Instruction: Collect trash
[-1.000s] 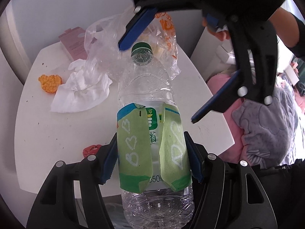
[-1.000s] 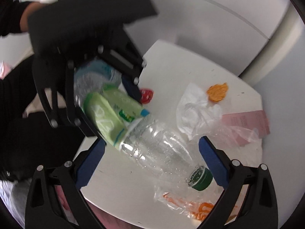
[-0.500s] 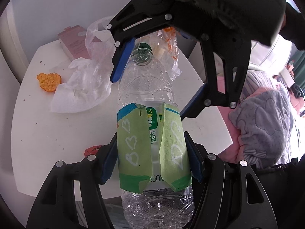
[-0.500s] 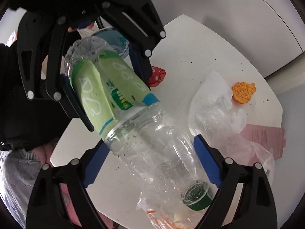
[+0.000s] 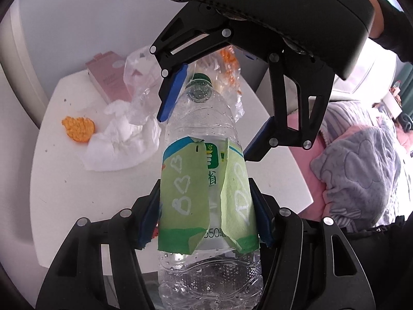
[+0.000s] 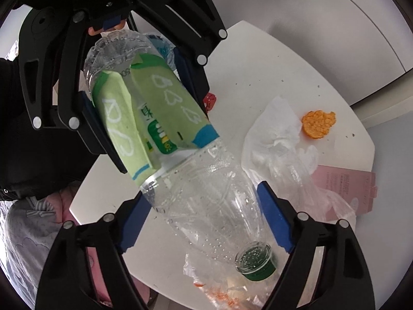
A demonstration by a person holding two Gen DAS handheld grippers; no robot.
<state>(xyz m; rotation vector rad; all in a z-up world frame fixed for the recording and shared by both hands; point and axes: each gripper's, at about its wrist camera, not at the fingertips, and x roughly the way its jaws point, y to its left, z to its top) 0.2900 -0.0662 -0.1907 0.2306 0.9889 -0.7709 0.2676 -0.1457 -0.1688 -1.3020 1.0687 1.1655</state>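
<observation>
My left gripper [image 5: 206, 214] is shut on a clear plastic bottle [image 5: 204, 134] with a torn green label and a green cap [image 5: 200, 78], held above the white table [image 5: 64, 186]. My right gripper [image 6: 204, 222] is open, its blue pads [image 6: 273, 219] on either side of the bottle's upper body [image 6: 206, 201] with a gap; it shows in the left wrist view [image 5: 209, 124] too. The cap [image 6: 255, 264] points toward me in the right wrist view. A crumpled white tissue [image 5: 121, 142], an orange snack piece [image 5: 77, 129] and clear plastic bags [image 5: 139, 77] lie on the table.
A pink box [image 5: 108, 77] stands at the table's far edge. A small red piece [image 6: 209, 101] lies near the left gripper [image 6: 134, 93]. A clear bag with orange print [image 6: 224, 292] lies under the cap. A pink and grey blanket [image 5: 361, 170] is beside the table.
My right gripper has moved in along the bottle until its open pads flank the upper body. The left gripper keeps its hold on the bottle.
</observation>
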